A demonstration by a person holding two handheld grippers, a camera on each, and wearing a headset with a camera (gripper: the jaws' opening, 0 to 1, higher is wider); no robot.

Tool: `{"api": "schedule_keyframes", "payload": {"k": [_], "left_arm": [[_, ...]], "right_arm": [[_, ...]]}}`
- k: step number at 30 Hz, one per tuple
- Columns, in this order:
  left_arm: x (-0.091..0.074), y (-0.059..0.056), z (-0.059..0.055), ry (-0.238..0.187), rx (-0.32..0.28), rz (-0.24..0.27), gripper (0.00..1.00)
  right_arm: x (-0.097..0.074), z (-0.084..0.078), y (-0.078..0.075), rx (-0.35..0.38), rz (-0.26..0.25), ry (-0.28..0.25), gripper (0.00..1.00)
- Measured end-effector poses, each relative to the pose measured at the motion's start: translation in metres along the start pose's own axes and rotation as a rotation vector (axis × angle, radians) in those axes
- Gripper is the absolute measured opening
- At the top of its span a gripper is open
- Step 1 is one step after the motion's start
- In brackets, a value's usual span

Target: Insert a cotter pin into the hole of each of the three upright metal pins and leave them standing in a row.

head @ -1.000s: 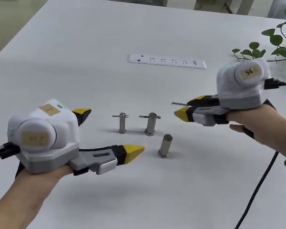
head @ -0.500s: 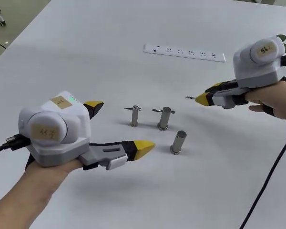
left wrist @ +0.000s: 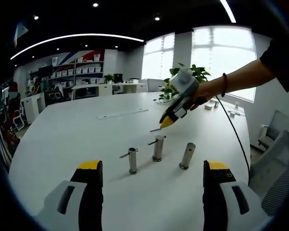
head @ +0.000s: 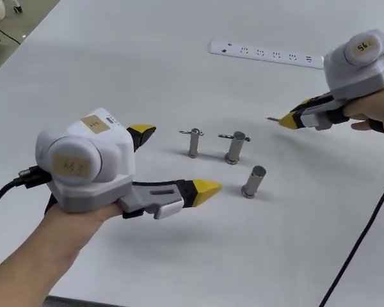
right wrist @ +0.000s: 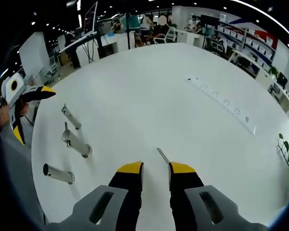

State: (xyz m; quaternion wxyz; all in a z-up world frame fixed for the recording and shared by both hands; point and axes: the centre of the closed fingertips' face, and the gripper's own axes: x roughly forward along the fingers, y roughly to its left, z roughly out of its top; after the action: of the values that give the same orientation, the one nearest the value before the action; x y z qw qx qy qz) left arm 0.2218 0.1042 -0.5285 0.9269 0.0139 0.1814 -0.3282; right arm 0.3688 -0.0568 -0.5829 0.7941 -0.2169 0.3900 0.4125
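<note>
In the head view my left gripper (head: 179, 160) hangs with its jaws spread wide and nothing in them, on the near left of the bare metal pin (head: 254, 181). My right gripper (head: 288, 120) is up and to the far right of that pin, pinching the cotter pin (head: 273, 119) so that its straight end pokes out past the tips. I count three upright metal pins: the bare one, and two fitted metal pins (head: 193, 142) just beyond it to the left, each with a fitted cotter pin (head: 191, 132) through its top. One power strip (head: 265, 54) lies well beyond the bare pin. In the left gripper view the bare metal pin (left wrist: 187, 155) stands between my open jaws toward the right one, with the right gripper (left wrist: 166, 121) above and behind it. To do this well, I judge I should steady that pin with the left jaws, level the cotter pin with the hole and slide it in slowly. In the right gripper view the cotter pin (right wrist: 162, 155) juts forward from my pressed jaws, and the bare pin (right wrist: 58, 173) is far to the left.
</note>
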Motion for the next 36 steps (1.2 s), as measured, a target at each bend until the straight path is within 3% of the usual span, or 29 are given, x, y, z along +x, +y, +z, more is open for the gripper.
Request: {"api": "schedule_keyframes", "payload": {"k": [7, 17, 25, 32, 36], "left_arm": [[0.001, -0.002, -0.001, 0.002, -0.001, -0.004, 0.84], [0.002, -0.004, -0.003, 0.014, 0.002, -0.006, 0.83], [0.002, -0.004, -0.003, 0.017, -0.001, -0.008, 0.83], [0.002, -0.003, -0.004, 0.022, -0.002, -0.006, 0.84], [0.001, -0.001, -0.004, 0.021, -0.006, -0.003, 0.84]], "right_arm": [[0.006, -0.008, -0.010, -0.030, -0.009, 0.048, 0.14], [0.024, -0.011, -0.039, -0.030, 0.015, 0.107, 0.12], [0.029, -0.016, -0.039, -0.057, 0.045, 0.171, 0.09], [0.030, -0.016, -0.038, -0.124, 0.055, 0.238, 0.04], [0.030, -0.016, -0.034, -0.247, 0.063, 0.286, 0.01]]}}
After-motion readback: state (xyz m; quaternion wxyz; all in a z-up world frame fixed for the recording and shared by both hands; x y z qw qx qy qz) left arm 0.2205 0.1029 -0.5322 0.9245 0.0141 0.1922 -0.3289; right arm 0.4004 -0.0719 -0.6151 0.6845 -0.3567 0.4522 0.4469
